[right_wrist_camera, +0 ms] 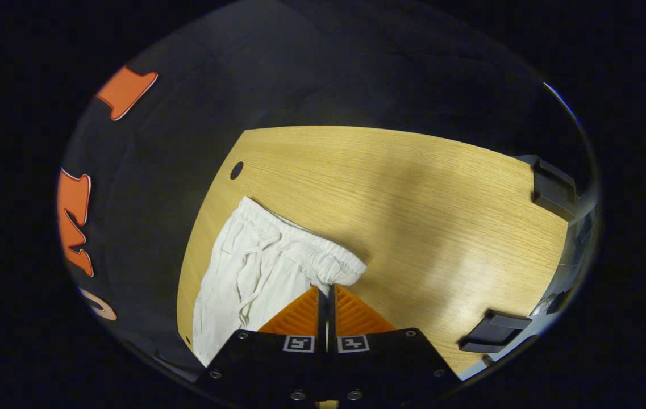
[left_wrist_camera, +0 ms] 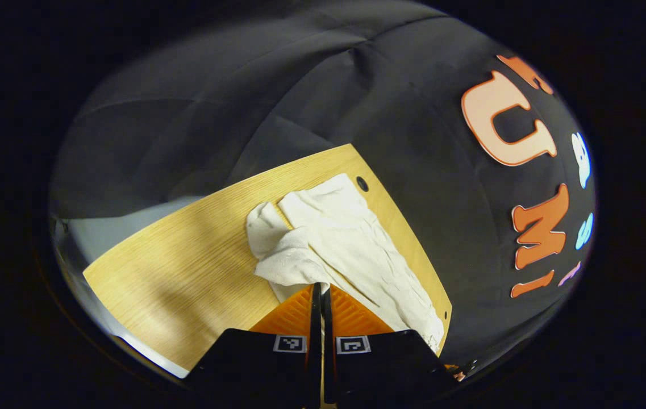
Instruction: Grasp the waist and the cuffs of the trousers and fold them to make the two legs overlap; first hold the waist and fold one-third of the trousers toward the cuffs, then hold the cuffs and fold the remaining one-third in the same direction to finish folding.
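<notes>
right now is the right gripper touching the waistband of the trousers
Touching. In the right gripper view the right gripper has its fingers closed together on the elastic waistband of the white trousers, with cloth pinched at the tips.

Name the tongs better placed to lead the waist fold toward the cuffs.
Right. The right tongs are pinched on the elastic waistband of the white trousers, drawstring beside them. The left tongs grip bunched fabric at the other end.
</notes>
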### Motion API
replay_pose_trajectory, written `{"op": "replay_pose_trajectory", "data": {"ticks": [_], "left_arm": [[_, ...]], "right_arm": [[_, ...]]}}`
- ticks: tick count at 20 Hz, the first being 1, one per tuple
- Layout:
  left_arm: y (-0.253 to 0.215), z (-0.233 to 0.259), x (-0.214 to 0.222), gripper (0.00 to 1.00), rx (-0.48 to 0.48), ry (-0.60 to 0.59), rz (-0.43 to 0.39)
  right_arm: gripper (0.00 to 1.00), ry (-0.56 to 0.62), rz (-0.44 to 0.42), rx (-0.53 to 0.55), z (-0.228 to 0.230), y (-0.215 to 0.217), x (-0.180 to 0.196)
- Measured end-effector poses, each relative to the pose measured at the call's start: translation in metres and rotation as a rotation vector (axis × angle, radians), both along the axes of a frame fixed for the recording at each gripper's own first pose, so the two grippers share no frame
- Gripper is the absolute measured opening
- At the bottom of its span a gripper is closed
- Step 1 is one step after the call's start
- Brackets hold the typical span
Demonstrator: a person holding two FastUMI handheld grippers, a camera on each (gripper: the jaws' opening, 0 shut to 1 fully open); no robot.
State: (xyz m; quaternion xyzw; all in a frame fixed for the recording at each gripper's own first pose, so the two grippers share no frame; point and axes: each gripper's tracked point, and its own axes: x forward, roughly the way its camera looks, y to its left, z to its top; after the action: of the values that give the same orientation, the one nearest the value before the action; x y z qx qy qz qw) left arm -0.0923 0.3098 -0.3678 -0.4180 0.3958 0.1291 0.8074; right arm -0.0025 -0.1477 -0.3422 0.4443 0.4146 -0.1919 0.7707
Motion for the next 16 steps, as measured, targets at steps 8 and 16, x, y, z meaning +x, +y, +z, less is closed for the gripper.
{"op": "replay_pose_trajectory", "data": {"ticks": [8, 16], "left_arm": [[0.013, 0.018, 0.069, 0.05, -0.029, -0.058, -0.015], [0.025, -0.006, 0.133, 0.05, -0.068, -0.041, -0.058]], "right_arm": [[0.0, -0.098, -0.011, -0.012, 0.037, -0.014, 0.028], [0.01, -0.064, -0.012, -0.046, 0.044, -0.012, 0.047]]}}
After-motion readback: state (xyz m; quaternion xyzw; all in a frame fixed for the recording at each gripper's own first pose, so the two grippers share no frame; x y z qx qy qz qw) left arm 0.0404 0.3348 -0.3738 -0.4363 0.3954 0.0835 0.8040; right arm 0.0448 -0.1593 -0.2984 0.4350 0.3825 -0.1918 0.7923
